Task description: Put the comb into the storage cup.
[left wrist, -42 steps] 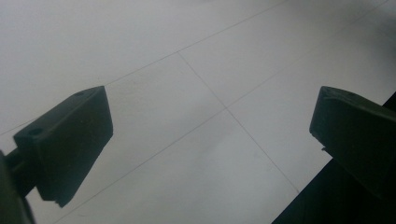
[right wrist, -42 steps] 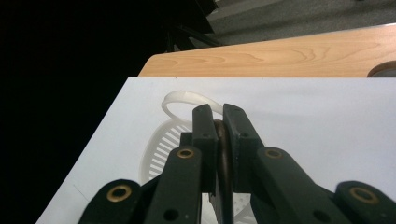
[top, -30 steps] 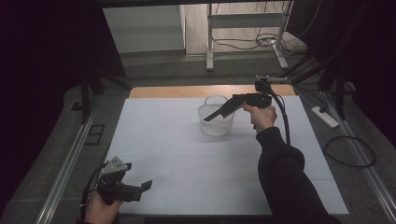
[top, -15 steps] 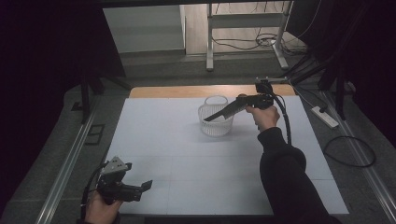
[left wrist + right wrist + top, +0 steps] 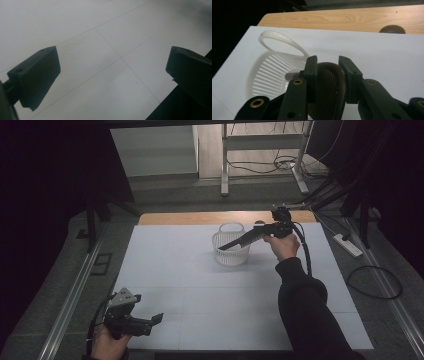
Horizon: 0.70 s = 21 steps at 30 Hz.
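Note:
My right gripper (image 5: 252, 236) (image 5: 328, 61) reaches leftward over a white slatted basket (image 5: 231, 259) (image 5: 265, 75) at the back of the white mat. A dark brown ribbed object (image 5: 232, 244) (image 5: 327, 87) sits between its jaws, and both pads still touch its edges. These jaws have just been opening a little. The object's far end points down into the basket. My left gripper (image 5: 157, 319) (image 5: 112, 65) rests low at the mat's front left corner, open, with bare mat between its pads (image 5: 37, 75).
The white mat (image 5: 175, 270) covers a wooden table (image 5: 200, 217) (image 5: 324, 17). A small round brown disc (image 5: 392, 28) lies on the wood behind the basket. Metal rails run along both sides. A power strip (image 5: 350, 245) and cables lie on the floor at right.
Both hands stay where they were. The brown object remains over the basket with no visible shift.

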### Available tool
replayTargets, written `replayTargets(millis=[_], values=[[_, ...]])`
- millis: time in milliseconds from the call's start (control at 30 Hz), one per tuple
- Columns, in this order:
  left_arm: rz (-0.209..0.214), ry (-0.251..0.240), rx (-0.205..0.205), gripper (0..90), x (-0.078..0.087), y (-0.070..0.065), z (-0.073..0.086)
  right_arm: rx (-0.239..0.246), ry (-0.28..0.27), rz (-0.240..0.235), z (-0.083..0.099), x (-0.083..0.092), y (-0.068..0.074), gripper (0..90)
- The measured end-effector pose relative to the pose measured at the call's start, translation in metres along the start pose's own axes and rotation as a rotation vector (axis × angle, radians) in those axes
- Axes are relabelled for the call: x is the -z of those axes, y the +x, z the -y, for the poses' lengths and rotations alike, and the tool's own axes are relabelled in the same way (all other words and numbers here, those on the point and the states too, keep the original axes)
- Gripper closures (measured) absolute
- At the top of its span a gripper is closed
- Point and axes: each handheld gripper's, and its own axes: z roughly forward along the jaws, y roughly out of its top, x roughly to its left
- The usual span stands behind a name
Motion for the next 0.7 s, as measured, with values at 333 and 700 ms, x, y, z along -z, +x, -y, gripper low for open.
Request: replayTargets(millis=[333,700], values=[[0.002,-0.003,0.005,0.1,0.000,0.000,0.000,0.077,0.019,0.081,0.001,-0.001,0.006,60.3],[0.003,-0.005,0.006,0.1,0.000,0.001,0.000,0.110,0.037,0.115,0.002,-0.001,0.013,46.1]])
